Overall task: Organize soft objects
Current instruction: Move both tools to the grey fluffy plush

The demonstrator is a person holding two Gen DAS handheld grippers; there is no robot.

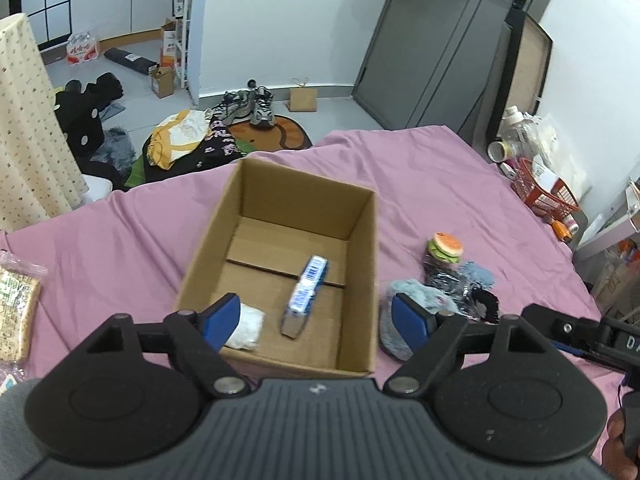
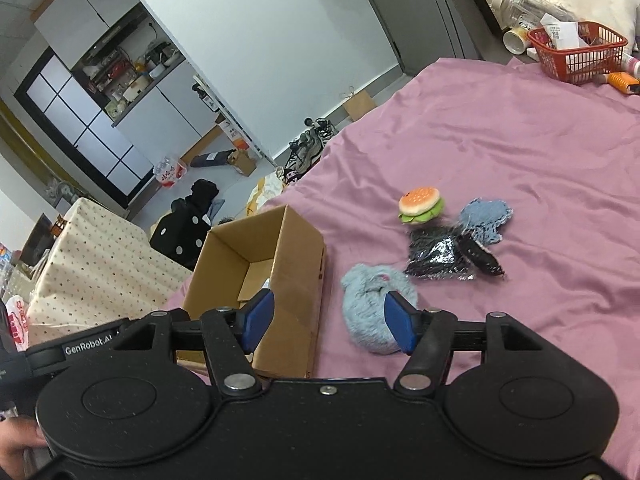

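An open cardboard box (image 1: 362, 216) (image 2: 298, 256) sits on the pink bedsheet (image 1: 120, 248) (image 2: 500, 152). Inside it lie a blue-and-white packet (image 1: 306, 290) and a small white pouch (image 1: 248, 328). My left gripper (image 1: 316, 320) hovers open over the box's near edge, holding nothing. To the right of the box rest a fluffy grey-blue item (image 2: 370, 300) (image 1: 390, 332), a burger plush (image 2: 420, 204) (image 1: 445, 246), a shiny black packet (image 2: 436, 258), a black object (image 2: 482, 258) and a blue knit piece (image 2: 486, 216). My right gripper (image 2: 328, 322) is open above the box's right wall and the fluffy item.
A red basket (image 2: 576, 54) (image 1: 540, 192) with bottles and clutter stands at the bed's far right. A bread bag (image 1: 16, 312) lies at the left edge. Clothes, shoes (image 1: 256, 108) and boxes cover the floor beyond the bed; a patterned cloth (image 2: 96, 256) hangs at left.
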